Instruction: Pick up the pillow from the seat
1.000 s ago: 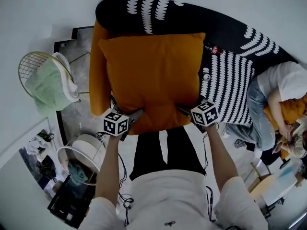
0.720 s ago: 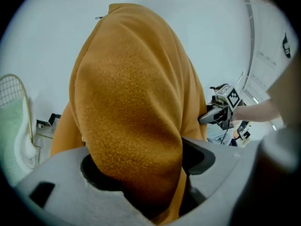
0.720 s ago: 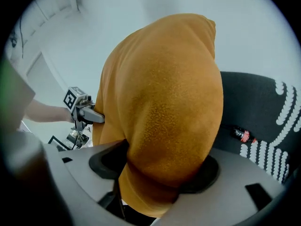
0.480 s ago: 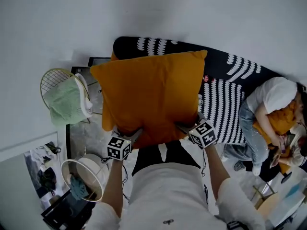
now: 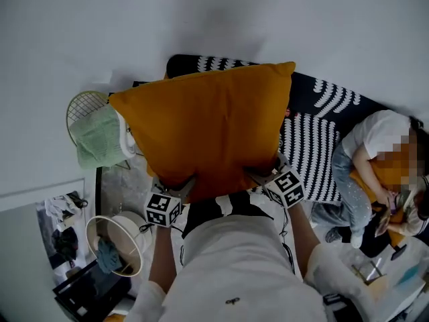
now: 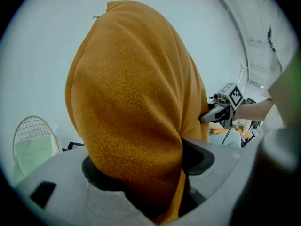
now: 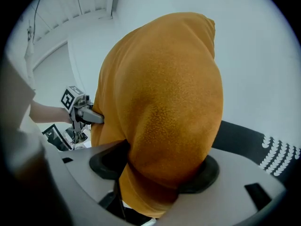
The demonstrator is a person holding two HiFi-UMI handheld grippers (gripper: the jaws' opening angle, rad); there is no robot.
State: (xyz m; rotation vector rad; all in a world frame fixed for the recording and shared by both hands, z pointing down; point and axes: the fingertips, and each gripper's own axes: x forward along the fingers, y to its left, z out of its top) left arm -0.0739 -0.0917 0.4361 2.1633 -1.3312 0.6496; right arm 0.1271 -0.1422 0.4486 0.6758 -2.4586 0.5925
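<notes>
Large orange square fleece pillow (image 5: 208, 129), held in the air by its near edge. The left gripper (image 5: 184, 185) clamps one lower corner and the right gripper (image 5: 258, 175) the other, with the fabric bunched between each pair of jaws. From that edge the pillow rises away from both grippers toward the pale wall (image 5: 214, 19). Its free edge is uppermost and higher on the right gripper's side. The shape is close to square, and the slightly wider span runs from gripper to gripper.

Beyond and to the right of the right gripper lies a black sofa with white scalloped stripes (image 5: 322, 133). The pillow hides the sofa's left part. A seated person in a white top (image 5: 375, 146) occupies its far right end, well apart from the grippers. Outward of the left gripper stands a round wire basket holding pale green cloth (image 5: 97, 136). Nearer the holder, on the floor, is a white round bin (image 5: 114, 243).

The pillow's surface is matt, finely napped and plump, with pointed corners.
</notes>
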